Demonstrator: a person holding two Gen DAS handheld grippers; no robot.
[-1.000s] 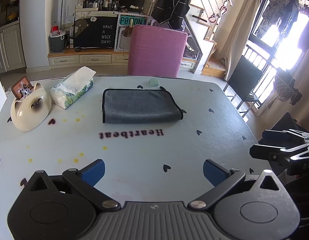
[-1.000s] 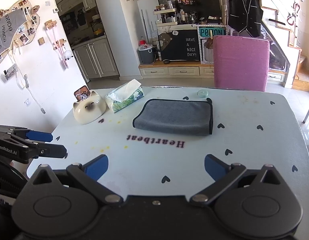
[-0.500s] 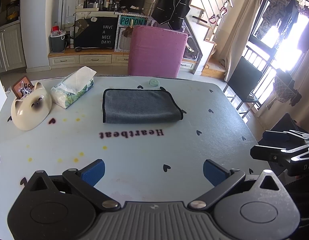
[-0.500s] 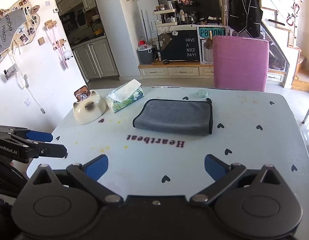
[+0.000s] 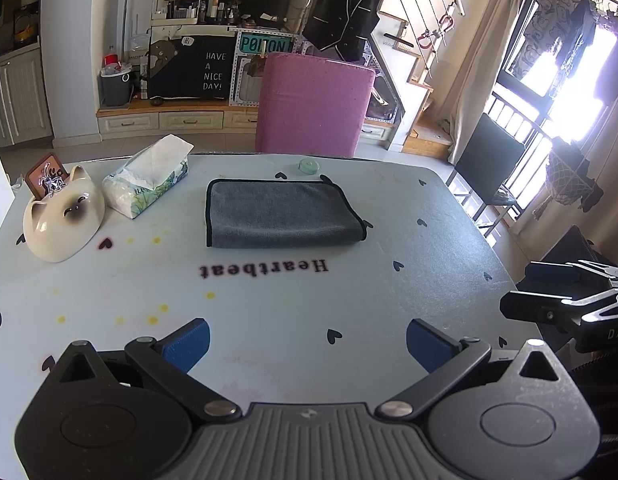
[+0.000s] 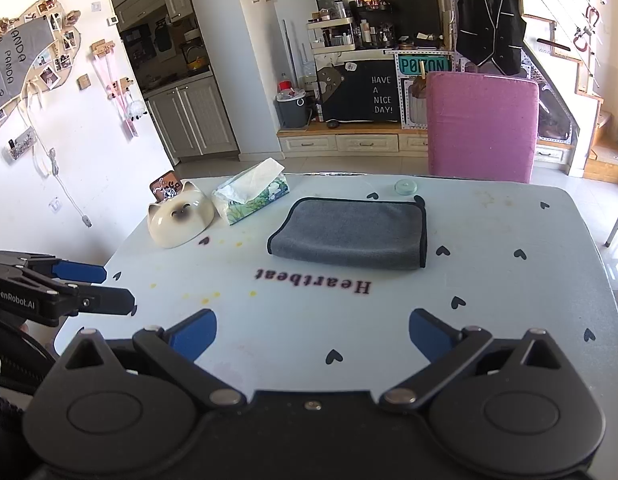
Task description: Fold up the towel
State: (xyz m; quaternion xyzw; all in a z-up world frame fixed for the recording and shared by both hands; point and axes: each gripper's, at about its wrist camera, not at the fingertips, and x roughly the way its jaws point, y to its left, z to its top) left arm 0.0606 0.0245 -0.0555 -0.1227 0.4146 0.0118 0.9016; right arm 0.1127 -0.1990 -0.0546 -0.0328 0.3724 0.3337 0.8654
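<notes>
Two hand-held grippers hang over the near edge of the table, both with jaws spread wide and nothing between them; the left hand-held gripper sits at the near left, the right hand-held gripper at the near right, each visible at the edge of the other's view. Ahead of both, towards the far middle of the table, lies the grey towel, flat and apparently already doubled over; its long axis runs left to right, with a rounded fold along the near side and black piping on the other edges. Neither gripper touches it; both are well apart from it, and I judge them about equally distant, the towel lying straight ahead and slightly towards the centre from each. Left of the towel stand a tissue pack and a cat-shaped bowl; just beyond its far edge rests a small green disc. Any further fold would seem to call for a forward reach to the short ends.
</notes>
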